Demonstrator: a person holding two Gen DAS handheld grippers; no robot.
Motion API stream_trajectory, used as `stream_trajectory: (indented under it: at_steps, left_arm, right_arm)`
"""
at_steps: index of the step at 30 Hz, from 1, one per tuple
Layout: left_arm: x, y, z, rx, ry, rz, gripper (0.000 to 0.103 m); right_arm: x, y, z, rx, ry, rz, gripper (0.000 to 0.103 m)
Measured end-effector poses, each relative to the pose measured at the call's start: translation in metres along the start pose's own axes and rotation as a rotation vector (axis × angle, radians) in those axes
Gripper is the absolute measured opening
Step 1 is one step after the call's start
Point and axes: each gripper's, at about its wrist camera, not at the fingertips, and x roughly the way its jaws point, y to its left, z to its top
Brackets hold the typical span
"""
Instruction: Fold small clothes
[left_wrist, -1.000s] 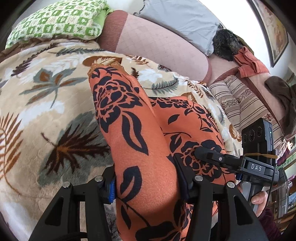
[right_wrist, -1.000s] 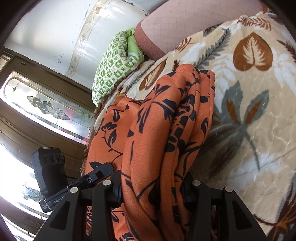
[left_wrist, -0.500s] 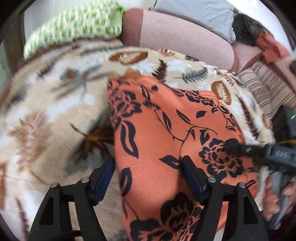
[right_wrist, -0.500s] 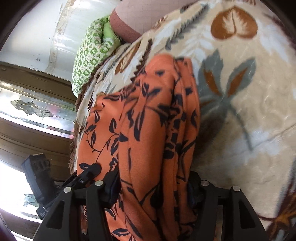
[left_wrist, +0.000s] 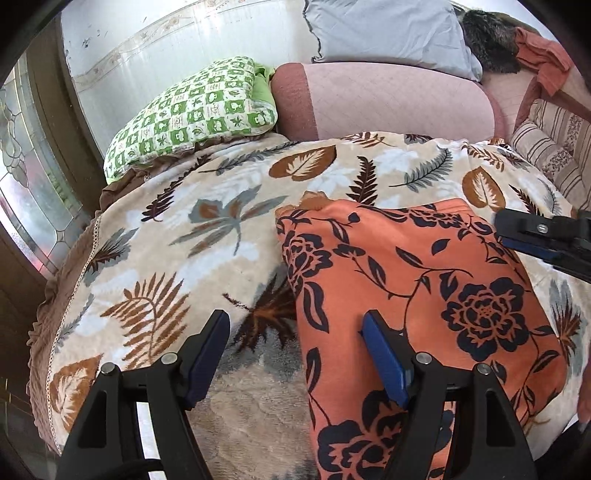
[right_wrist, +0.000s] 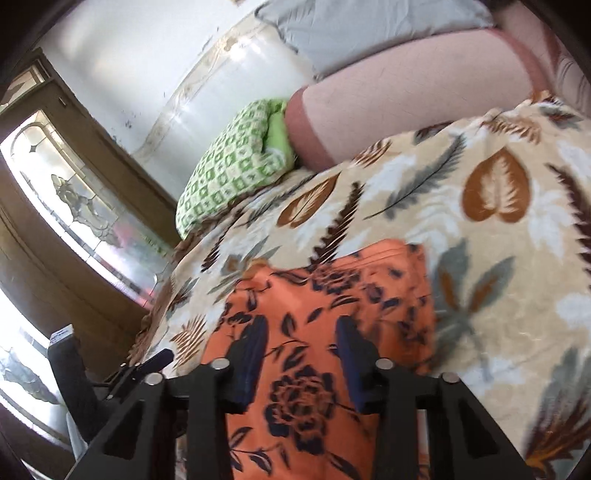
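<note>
Below, orange floral garment (left_wrist: 417, 295) — flat, under both grippers' parted jaws.

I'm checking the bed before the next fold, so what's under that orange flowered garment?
The orange flowered garment lies flat on the leaf-print blanket, which shows all around it. Whatever sits directly beneath the cloth is covered, so anything else there cannot be seen.

Left tool (left_wrist: 295, 354) and right tool (right_wrist: 301, 356) — black angular frames, blue finger pads, silver round screws
</note>
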Motion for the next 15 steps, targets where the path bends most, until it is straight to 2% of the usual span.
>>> stream_trajectory:
  at_steps: [3,6,8,11,15]
  left_arm:
    - [0.004,0.001,-0.002,0.012,0.001,0.02,0.075]
    - [0.014,0.003,-0.005,0.012,0.012,0.024,0.082]
    - [0.019,0.006,-0.006,0.008,0.026,0.028,0.084]
    - [0.012,0.012,-0.005,-0.026,0.018,0.024,0.084]
    - [-0.006,0.024,-0.004,-0.065,-0.028,0.088,0.084]
  right_arm:
    - [0.02,-0.002,0.0,0.041,0.042,0.002,0.04]
    - [0.048,-0.02,-0.004,0.112,0.132,-0.1,0.035]
    - [0.062,-0.034,-0.006,0.154,0.185,-0.099,0.033]
    - [0.058,-0.033,-0.004,0.141,0.173,-0.082,0.034]
    - [0.037,-0.021,-0.01,0.097,0.147,-0.07,0.036]
